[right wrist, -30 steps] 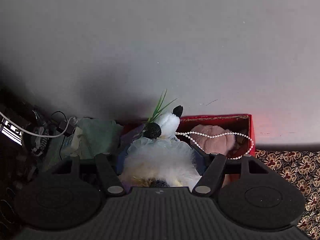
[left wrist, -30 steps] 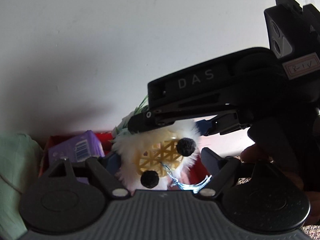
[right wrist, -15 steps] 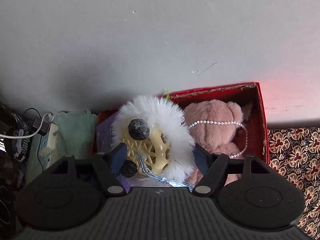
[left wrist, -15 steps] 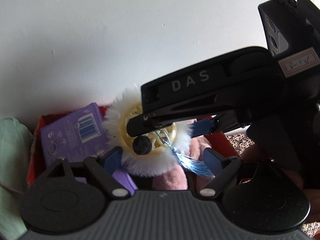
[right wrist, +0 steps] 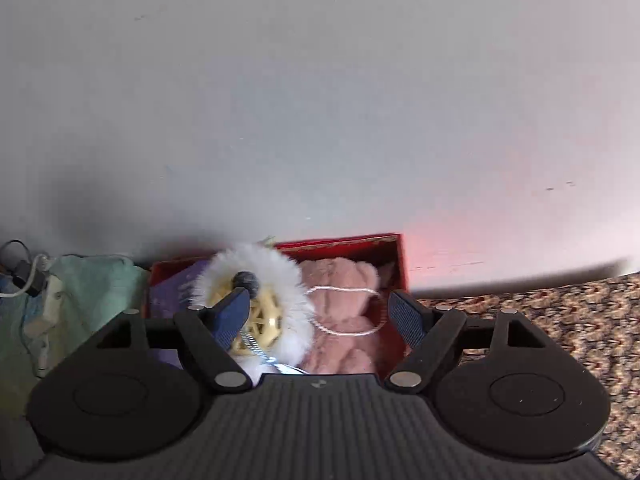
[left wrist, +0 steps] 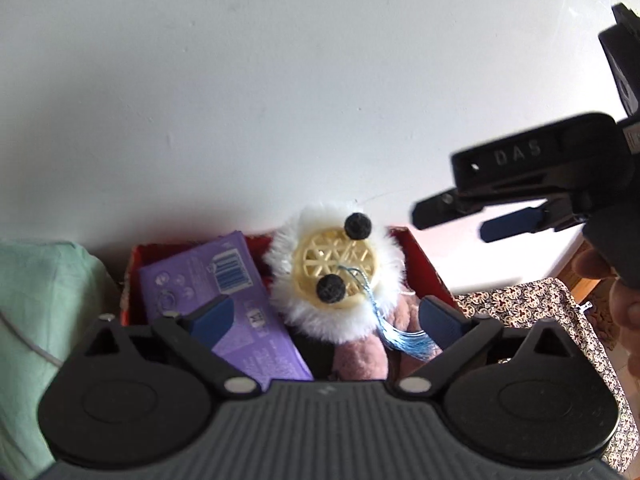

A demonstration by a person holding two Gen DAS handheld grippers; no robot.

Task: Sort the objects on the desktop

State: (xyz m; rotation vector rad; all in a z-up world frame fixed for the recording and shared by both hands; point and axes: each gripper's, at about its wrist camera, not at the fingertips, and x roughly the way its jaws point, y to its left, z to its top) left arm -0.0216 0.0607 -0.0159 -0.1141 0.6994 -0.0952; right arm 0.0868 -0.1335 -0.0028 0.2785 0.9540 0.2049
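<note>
A white fluffy fan [left wrist: 332, 276] with a cream lattice centre, two black pompoms and a blue tassel lies in the red box [left wrist: 424, 264], resting on a pink plush bear [left wrist: 360, 356] and a purple packet [left wrist: 224, 280]. My left gripper [left wrist: 324, 318] is open and empty just in front of the box. My right gripper [right wrist: 320, 314] is open and empty over the box; it shows in the left wrist view [left wrist: 460, 216] at upper right, clear of the fan. The right wrist view shows the fan [right wrist: 276, 300], the bear [right wrist: 344, 312] wearing a pearl string, and the box [right wrist: 396, 256].
A white wall stands right behind the box. A mint green cloth [left wrist: 44, 304] lies left of it, with cables [right wrist: 24, 276] further left. A patterned brown tablecloth [right wrist: 540, 308] covers the table to the right.
My right gripper has let go of the fluffy fan and pulled back up and to the right. The fan now lies in the red box, and both cameras have backed away.
</note>
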